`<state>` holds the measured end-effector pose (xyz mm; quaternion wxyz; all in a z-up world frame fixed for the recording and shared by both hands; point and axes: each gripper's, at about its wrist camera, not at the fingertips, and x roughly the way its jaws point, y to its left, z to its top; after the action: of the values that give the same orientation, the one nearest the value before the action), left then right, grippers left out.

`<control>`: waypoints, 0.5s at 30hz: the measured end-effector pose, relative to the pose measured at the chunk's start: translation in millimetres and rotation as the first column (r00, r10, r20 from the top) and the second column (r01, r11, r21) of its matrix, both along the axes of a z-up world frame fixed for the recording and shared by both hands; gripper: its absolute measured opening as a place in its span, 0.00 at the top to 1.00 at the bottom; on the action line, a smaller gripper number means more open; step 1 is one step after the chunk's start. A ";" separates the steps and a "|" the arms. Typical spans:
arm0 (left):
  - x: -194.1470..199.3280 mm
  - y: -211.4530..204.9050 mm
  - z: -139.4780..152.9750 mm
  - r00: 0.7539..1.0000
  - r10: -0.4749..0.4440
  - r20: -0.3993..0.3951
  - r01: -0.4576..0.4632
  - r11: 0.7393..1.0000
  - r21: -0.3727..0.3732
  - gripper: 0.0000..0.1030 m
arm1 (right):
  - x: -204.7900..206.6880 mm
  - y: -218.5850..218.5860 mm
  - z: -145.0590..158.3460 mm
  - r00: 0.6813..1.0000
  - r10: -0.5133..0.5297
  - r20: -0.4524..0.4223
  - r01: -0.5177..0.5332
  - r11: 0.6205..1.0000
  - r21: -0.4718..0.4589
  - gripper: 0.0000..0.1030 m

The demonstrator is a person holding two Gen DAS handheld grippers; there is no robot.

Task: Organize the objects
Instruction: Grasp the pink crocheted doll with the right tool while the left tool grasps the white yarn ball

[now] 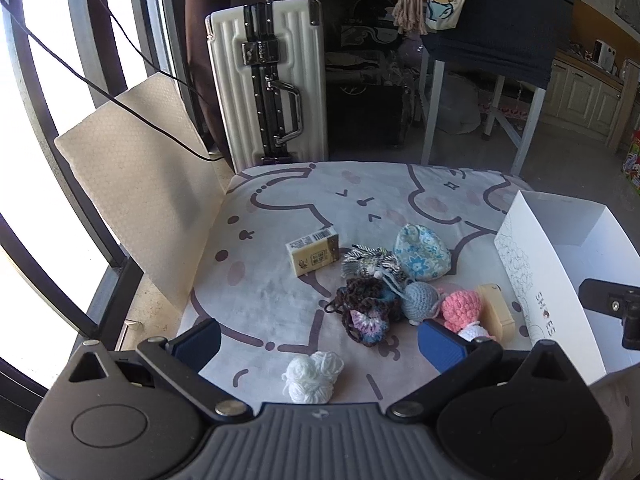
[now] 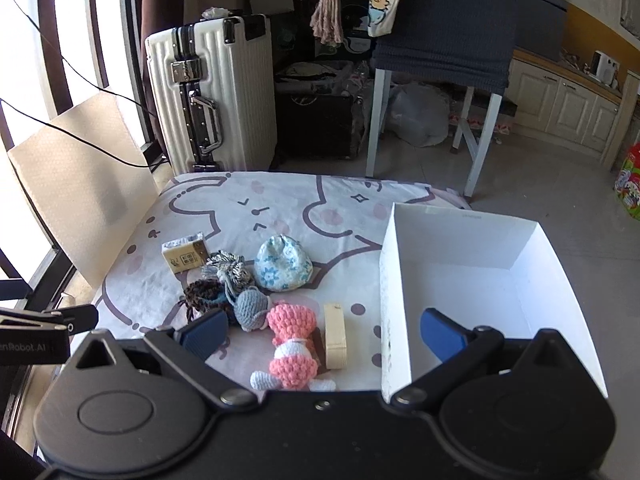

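Observation:
Small items lie on a cartoon-print cloth [image 1: 280,216]: a yellow carton [image 1: 314,254], a blue floral pouch [image 1: 420,252], a silver tassel bundle [image 1: 366,260], a dark crochet piece [image 1: 366,310], a grey-blue crochet ball [image 1: 420,300], a pink crochet doll [image 1: 464,312], a beige block [image 1: 496,312] and white yarn [image 1: 314,376]. My left gripper [image 1: 318,346] is open above the yarn. My right gripper [image 2: 322,334] is open over the doll [image 2: 292,344] and block [image 2: 334,336], with its right finger inside the empty white shoe box [image 2: 480,280].
A white suitcase [image 1: 266,84] stands behind the cloth's far edge. A beige foam board [image 1: 136,176] leans at the left by the window. A white-legged table with a dark cover [image 2: 444,40] stands beyond. The shoe box [image 1: 560,264] sits at the cloth's right edge.

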<state>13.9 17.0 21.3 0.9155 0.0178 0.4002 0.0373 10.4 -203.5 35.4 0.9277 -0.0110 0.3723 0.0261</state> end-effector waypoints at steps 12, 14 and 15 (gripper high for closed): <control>26.9 24.6 -19.2 0.993 0.106 0.056 -0.107 0.994 0.008 0.00 | 61.9 1.9 -1.6 0.999 0.038 -0.001 -0.038 0.999 0.018 0.00; 29.5 27.8 -25.7 0.989 0.125 0.078 -0.125 0.992 -0.004 0.00 | 72.5 -1.0 -7.8 0.999 0.031 0.007 -0.032 0.999 0.028 0.00; 31.1 28.9 -28.7 0.988 0.129 0.082 -0.129 0.992 -0.007 0.00 | 77.1 -1.3 -10.9 1.000 0.027 0.009 -0.027 0.999 0.022 0.00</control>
<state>45.0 46.0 -7.4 0.9268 -0.0104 0.3626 0.0968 87.5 -204.7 24.5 0.9288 -0.0058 0.3679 0.0429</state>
